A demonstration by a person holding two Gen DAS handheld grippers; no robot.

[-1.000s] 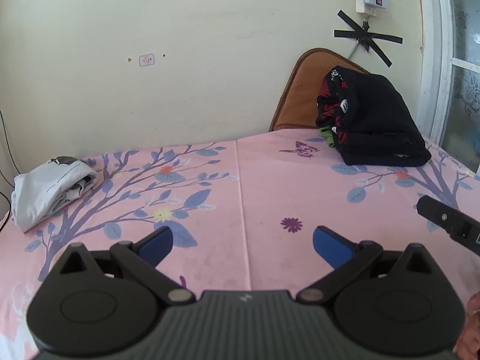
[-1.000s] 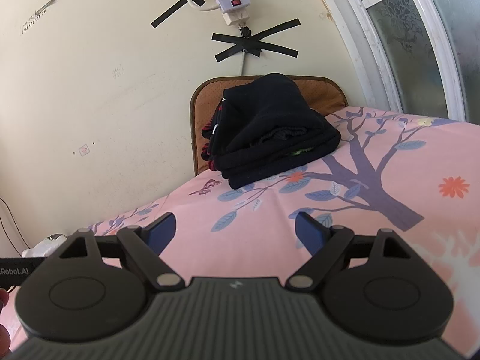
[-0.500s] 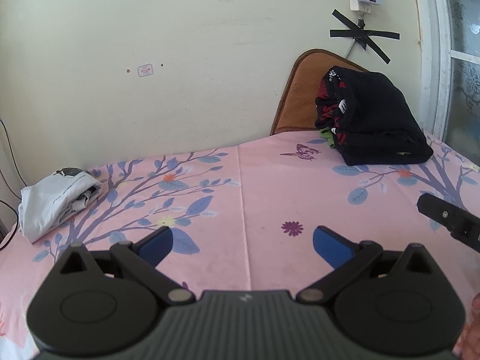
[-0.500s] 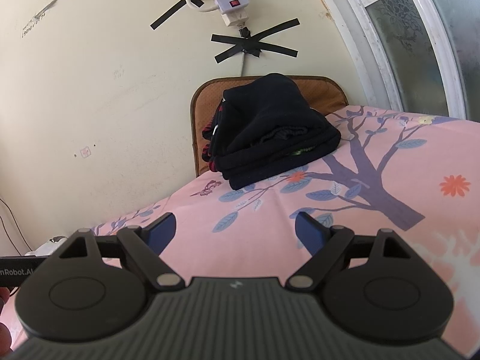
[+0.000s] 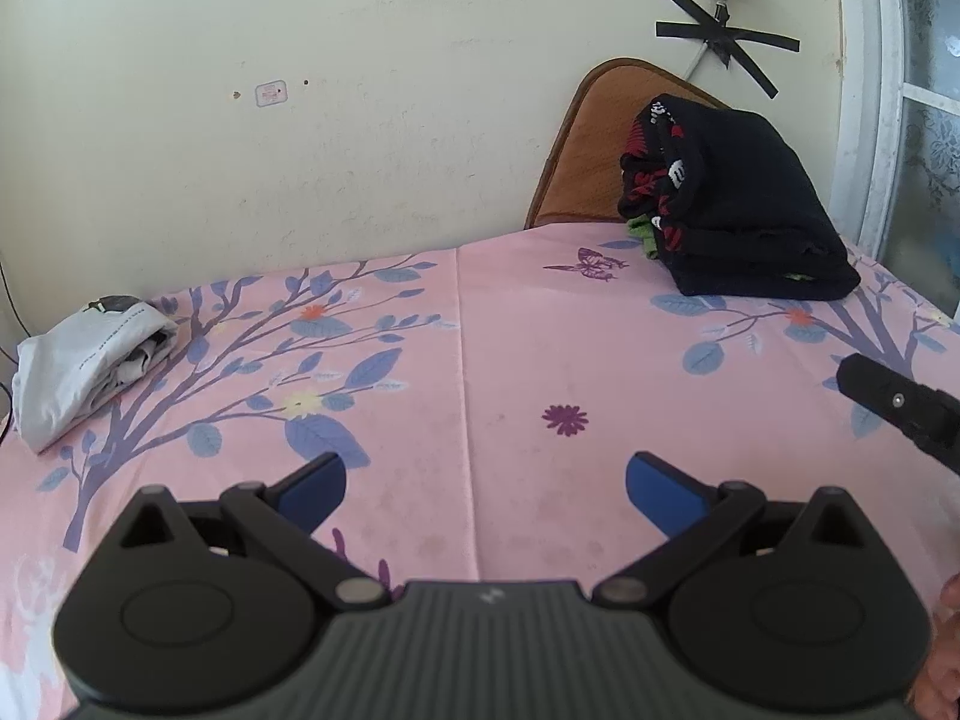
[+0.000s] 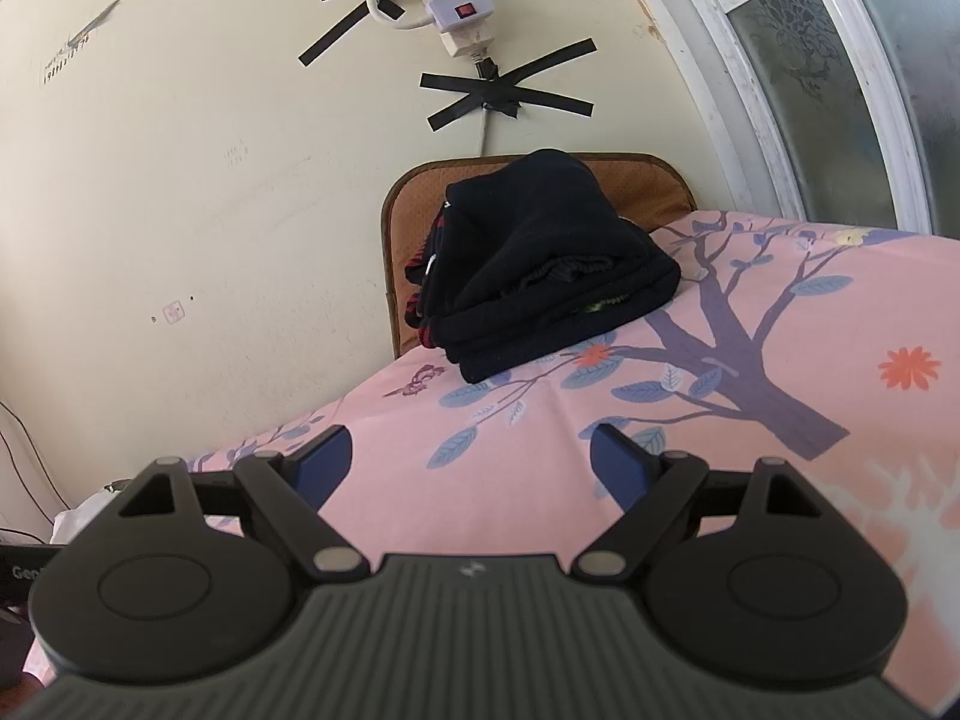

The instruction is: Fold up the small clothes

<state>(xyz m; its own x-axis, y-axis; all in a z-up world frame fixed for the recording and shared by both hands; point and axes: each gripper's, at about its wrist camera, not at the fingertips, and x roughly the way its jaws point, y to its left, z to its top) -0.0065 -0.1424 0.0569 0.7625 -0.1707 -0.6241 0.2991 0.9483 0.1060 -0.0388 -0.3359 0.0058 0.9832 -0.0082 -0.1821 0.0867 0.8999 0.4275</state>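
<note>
The dark clothes [image 6: 540,264] lay stacked at the far right, the white garment [image 5: 84,360] far left. My left gripper [image 5: 486,483] and right gripper [image 6: 471,459] gaped empty; fetching one looked next.

white folded garment [image 6: 69,519]: mostly hidden behind right gripper [image 6: 471,462] | lettering too small to read
</note>
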